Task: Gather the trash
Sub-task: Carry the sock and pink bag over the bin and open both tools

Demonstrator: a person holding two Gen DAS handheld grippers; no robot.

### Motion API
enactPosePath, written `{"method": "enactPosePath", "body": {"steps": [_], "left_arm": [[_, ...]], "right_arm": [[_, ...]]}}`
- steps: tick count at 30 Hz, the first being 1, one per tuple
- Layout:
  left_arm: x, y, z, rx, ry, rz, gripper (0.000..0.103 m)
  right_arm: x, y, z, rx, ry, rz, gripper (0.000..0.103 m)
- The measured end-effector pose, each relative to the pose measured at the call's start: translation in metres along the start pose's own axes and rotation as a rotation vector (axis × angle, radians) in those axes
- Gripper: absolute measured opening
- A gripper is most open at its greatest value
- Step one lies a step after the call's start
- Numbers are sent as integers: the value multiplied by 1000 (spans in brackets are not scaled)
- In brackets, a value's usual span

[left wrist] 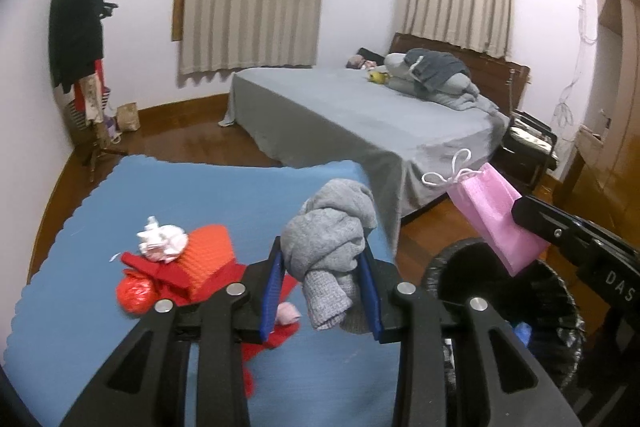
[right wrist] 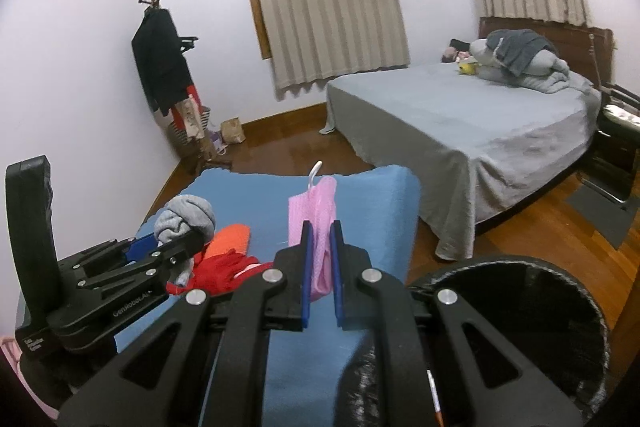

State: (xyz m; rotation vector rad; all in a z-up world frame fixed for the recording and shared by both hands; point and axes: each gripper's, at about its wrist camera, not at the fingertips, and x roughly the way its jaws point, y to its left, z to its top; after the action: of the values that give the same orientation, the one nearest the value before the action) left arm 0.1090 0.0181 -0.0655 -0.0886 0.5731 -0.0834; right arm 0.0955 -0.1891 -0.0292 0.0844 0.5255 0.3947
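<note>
My left gripper (left wrist: 324,247) is shut on a bundled grey cloth (left wrist: 332,227) and holds it above the blue mat (left wrist: 100,219); it also shows in the right wrist view (right wrist: 182,227). My right gripper (right wrist: 320,227) is shut on a pink bag (right wrist: 316,219) with a white string, held up near the rim of the black bin (right wrist: 520,307). In the left wrist view the pink bag (left wrist: 492,215) hangs over the bin (left wrist: 460,267). On the mat lie a white crumpled paper (left wrist: 162,245), an orange pad (left wrist: 210,255), red cloth (left wrist: 160,275) and a red ball (left wrist: 134,295).
A grey bed (left wrist: 360,115) with bedding stands beyond the mat. A coat rack (left wrist: 82,67) with clothes stands in the left corner beside a paper bag (left wrist: 128,117). A dark chair (left wrist: 528,143) stands right of the bed. The floor is wooden.
</note>
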Motion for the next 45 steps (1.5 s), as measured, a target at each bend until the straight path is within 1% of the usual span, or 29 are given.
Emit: {"method": "enactPosePath", "body": {"steps": [7,16,24,30,36,45], "left_arm": [[1,-38,1,47,1,-72,34],[6,-89,0,115,3,-172,34],[15,-130,-5,168,20,-249,34],[23,-157,-9,198,36,-294,34],[34,-174,-13,224,57,-327,34],[50,-194,-21,258,93,-355,34]], "right_arm": [[-24,-33,-9,38,-20,-78,8],[-53,-84,-28,96,-25,-202,8],[-72,-116,-45,136,-21,-286,8],[-82,-134,-58,161,-17,-329,8],[-85,-145,-67,182,-5,-357,8],[-86,-158,-78,209,10,-380,8]]}}
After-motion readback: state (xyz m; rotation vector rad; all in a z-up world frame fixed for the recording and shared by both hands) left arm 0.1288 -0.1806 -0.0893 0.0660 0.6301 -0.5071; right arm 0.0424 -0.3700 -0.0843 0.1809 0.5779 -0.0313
